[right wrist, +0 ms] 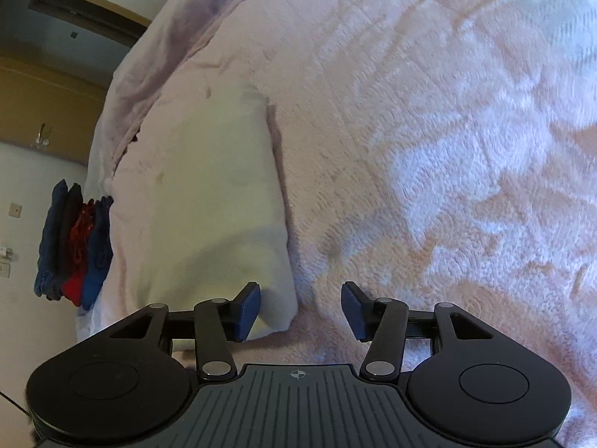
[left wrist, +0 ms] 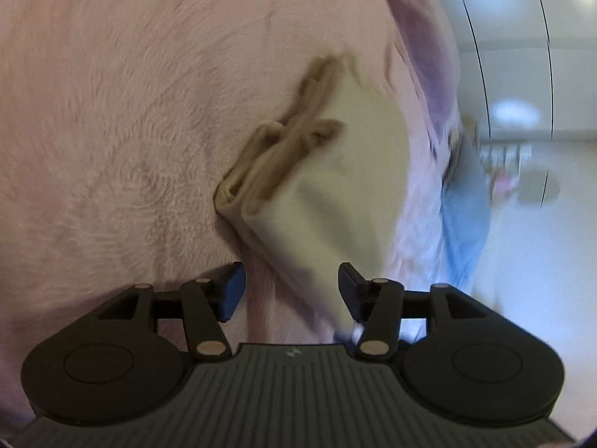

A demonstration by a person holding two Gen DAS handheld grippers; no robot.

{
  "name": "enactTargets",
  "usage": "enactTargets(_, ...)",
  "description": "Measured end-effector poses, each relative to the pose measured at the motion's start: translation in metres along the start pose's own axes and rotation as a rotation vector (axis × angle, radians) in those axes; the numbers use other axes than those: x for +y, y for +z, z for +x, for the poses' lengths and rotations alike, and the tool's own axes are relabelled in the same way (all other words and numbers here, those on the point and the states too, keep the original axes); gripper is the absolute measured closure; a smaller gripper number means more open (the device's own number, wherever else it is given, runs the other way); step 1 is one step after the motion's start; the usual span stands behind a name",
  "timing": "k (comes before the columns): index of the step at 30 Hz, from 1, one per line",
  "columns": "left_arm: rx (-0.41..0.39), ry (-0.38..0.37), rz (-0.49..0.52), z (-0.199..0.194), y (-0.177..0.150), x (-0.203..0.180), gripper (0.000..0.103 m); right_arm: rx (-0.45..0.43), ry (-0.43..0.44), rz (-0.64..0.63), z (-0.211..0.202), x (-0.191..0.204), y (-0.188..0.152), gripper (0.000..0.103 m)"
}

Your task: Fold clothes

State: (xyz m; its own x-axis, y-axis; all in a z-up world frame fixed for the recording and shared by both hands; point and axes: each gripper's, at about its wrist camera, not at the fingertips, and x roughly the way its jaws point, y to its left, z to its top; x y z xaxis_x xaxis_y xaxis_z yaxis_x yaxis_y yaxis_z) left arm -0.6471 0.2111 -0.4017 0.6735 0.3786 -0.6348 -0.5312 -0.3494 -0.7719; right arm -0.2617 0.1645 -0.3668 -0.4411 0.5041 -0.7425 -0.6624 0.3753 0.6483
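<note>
Left wrist view: left gripper [left wrist: 291, 291] jaws open over folded cream garment [left wrist: 335, 186] on pink blanket [left wrist: 112, 112]. Right gripper [right wrist: 300, 311] jaws open, gripping nothing.

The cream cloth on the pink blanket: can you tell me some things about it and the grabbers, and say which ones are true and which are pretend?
1. The cream garment lies on a fluffy pink blanket. True.
2. The left gripper is squeezing the garment tight. False: its jaws stand apart, with nothing pinched.
3. The right gripper is open. True.
4. The garment is bright green. False: it is cream, with tan edges.
5. Blue and red clothes sit at the blanket's edge in the right wrist view. True.
</note>
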Motion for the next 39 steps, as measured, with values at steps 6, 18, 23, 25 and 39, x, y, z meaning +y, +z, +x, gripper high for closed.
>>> enactTargets(6,-0.129,-0.048,-0.055,0.021,-0.013,0.014,0.055,-0.004,0.027,0.032,0.004,-0.006,0.003,0.051)
enactTargets(18,-0.157,-0.01,0.257,-0.015,0.035,-0.044,0.096,0.12,0.142,-0.072,0.03,0.037,-0.005,0.081)
enactTargets(23,-0.105,0.084,0.438,-0.02,0.077,-0.047,0.095,0.241,0.223,-0.078,0.062,0.06,-0.021,0.08)
enactTargets(25,-0.073,0.103,0.381,-0.009,0.09,-0.023,0.089,0.264,0.202,-0.077,0.072,0.062,-0.024,0.079)
enactTargets(39,-0.203,-0.015,0.027,0.019,0.027,0.014,0.092,0.082,-0.076,-0.102,0.044,0.013,0.036,0.06)
